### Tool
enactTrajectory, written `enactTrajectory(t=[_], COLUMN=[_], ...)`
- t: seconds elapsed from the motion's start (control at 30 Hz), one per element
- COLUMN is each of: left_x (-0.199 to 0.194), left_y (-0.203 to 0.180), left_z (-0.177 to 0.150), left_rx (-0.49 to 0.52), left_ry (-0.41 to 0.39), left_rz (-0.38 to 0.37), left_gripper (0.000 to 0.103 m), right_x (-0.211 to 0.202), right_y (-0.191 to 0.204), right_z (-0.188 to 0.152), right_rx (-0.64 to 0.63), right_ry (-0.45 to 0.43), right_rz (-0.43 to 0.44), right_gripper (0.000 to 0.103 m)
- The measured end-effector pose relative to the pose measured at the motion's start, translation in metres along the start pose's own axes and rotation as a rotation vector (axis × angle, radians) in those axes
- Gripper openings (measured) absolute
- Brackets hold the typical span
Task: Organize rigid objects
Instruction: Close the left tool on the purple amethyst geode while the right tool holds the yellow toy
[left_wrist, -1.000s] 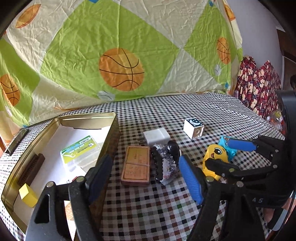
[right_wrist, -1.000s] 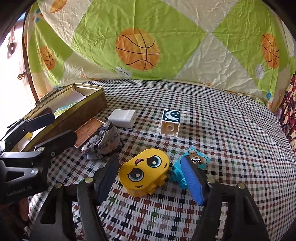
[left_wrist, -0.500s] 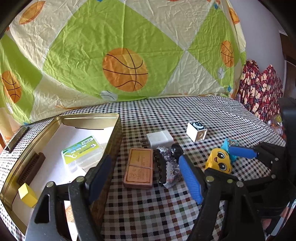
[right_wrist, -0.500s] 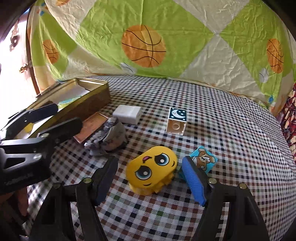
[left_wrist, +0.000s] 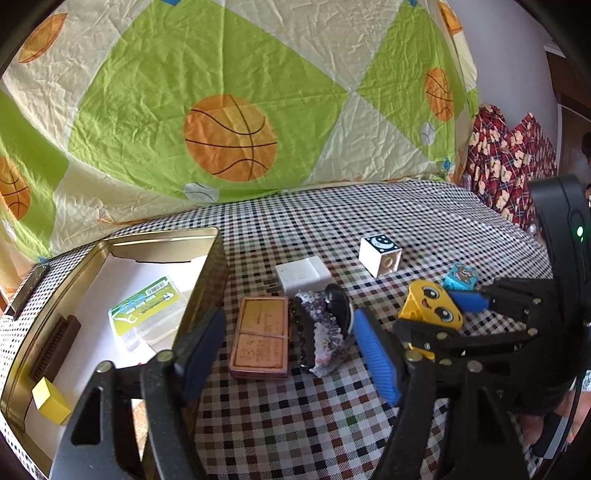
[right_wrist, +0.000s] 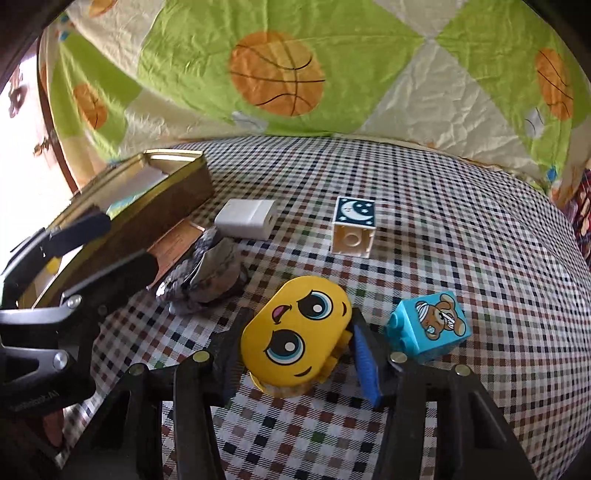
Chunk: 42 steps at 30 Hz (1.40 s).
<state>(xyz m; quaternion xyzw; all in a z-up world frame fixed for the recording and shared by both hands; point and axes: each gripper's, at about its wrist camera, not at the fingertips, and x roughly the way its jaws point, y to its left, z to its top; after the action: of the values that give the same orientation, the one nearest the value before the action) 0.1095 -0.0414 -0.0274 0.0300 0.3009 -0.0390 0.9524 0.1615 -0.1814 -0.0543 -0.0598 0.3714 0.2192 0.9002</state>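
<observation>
Yellow face block (right_wrist: 295, 332); blue bear block (right_wrist: 430, 326), checked tablecloth (right_wrist: 443, 229), gold tin (left_wrist: 207, 266)

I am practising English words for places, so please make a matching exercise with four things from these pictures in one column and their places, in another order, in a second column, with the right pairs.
Things
1. yellow face block
2. yellow cube
3. moon block
4. white charger

Places
A. inside the gold tin
B. between the right gripper fingers, which are closing
C. alone on the checked cloth, beyond the face block
D. just behind the purple crystal

Pairs: 1-B, 2-A, 3-C, 4-D
</observation>
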Motion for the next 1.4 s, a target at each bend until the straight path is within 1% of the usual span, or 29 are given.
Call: enactTrajectory(t=[0.03,0.13,0.23,0.33,0.43,0.5,0.57,0.6,0.67,0.73,0.8,0.9,1.17,1.4], left_x=[0.001,0.008,0.017,0.024,0.035,0.044,0.048,0.05,0.055,0.058,0.055,0.053,0.039,0.028], left_y=[-0.002,-0.007,-0.013,-0.021,-0.025,-0.026,-0.031,-0.033,-0.036,-0.039,-0.042,-0.042,-0.032,-0.028], left_z=[0.0,0.002,0.005,0.006,0.008,0.009,0.01,0.011,0.013,0.013,0.012,0.014,0.014,0.016], left_rx=[0.009,0.019,0.024,0.046,0.041,0.041,0.065,0.077,0.085,0.094,0.115,0.122,0.079,0.062], left_ry=[0.005,0.027,0.061,0.084,0.123,0.16,0.164,0.169,0.181,0.194,0.181,0.165,0.105,0.039], left_rz=[-0.002,-0.031,-0.071,-0.075,-0.113,-0.089,-0.089,-0.077,-0.066,-0.054,-0.047,-0.049,-0.063,-0.043], left_gripper=[0.061,0.055,0.053,0.052,0.052,0.05,0.049,0.049,0.047,0.043,0.042,0.042,0.042,0.042], right_x=[-0.003,-0.01,-0.011,-0.015,-0.017,-0.018,-0.018,-0.019,-0.019,-0.019,-0.02,-0.021,-0.026,-0.029], right_y=[0.002,0.003,-0.003,-0.012,-0.02,-0.022,-0.019,-0.018,-0.018,-0.019,-0.02,-0.021,-0.021,-0.02], right_z=[0.0,-0.002,-0.001,0.0,0.0,0.0,0.0,0.0,0.0,0.0,-0.001,-0.001,-0.002,-0.002], right_rx=[-0.005,-0.003,0.035,0.083,0.128,0.138,0.127,0.126,0.125,0.126,0.132,0.14,0.142,0.139], right_ry=[-0.015,-0.049,-0.06,-0.079,-0.085,-0.087,-0.088,-0.09,-0.091,-0.086,-0.094,-0.099,-0.128,-0.146], right_rz=[-0.014,-0.06,-0.078,-0.088,-0.101,-0.09,-0.111,-0.121,-0.122,-0.126,-0.131,-0.128,-0.131,-0.137], right_gripper=[0.053,0.054,0.054,0.054,0.054,0.054,0.054,0.054,0.054,0.054,0.054,0.054,0.054,0.054])
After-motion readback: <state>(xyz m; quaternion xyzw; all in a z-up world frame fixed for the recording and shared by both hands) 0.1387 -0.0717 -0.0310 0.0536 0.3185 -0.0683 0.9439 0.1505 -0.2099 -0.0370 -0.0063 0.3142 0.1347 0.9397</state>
